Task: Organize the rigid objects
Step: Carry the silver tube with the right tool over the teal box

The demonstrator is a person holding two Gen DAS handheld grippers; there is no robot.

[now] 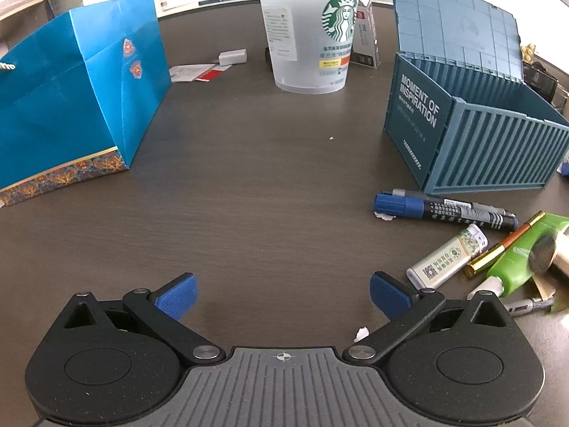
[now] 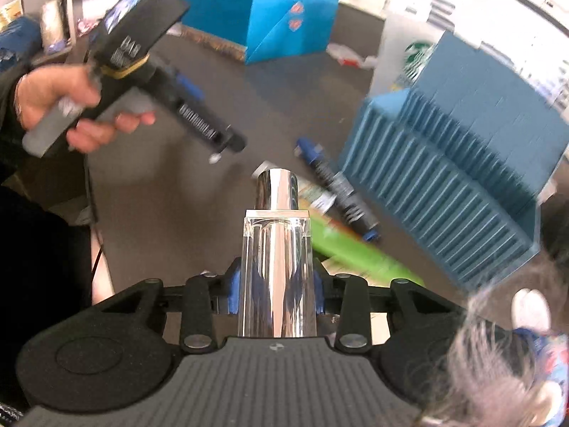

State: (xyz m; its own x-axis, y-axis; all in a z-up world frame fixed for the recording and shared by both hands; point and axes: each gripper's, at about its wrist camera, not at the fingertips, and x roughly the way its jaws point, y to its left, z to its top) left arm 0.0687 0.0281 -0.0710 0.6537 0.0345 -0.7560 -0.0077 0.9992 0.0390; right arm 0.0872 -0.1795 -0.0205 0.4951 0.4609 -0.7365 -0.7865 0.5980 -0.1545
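Right claw (image 2: pixel 276 297) clamps a clear bottle (image 2: pixel 276 267); left claw (image 1: pixel 283 295) gapes beside scattered markers (image 1: pixel 444 210).

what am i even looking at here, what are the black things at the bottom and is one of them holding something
There is no robot arm here. A person holds a hand-held gripper in each hand, and each gripper carries a wide-angle camera looking forward along its two fingers, so the black parts at the bottom of each picture are the gripper itself.

The left wrist view shows the left gripper with its blue-padded jaws wide apart and nothing between them, above a dark table. On the table are a blue paper bag, a Starbucks cup, an open blue container box, a marker, a white lighter and a green tube.

The right wrist view shows the right gripper closed on a clear bottle with a silver cap. At the left of that view you see the person's hand holding the other gripper.
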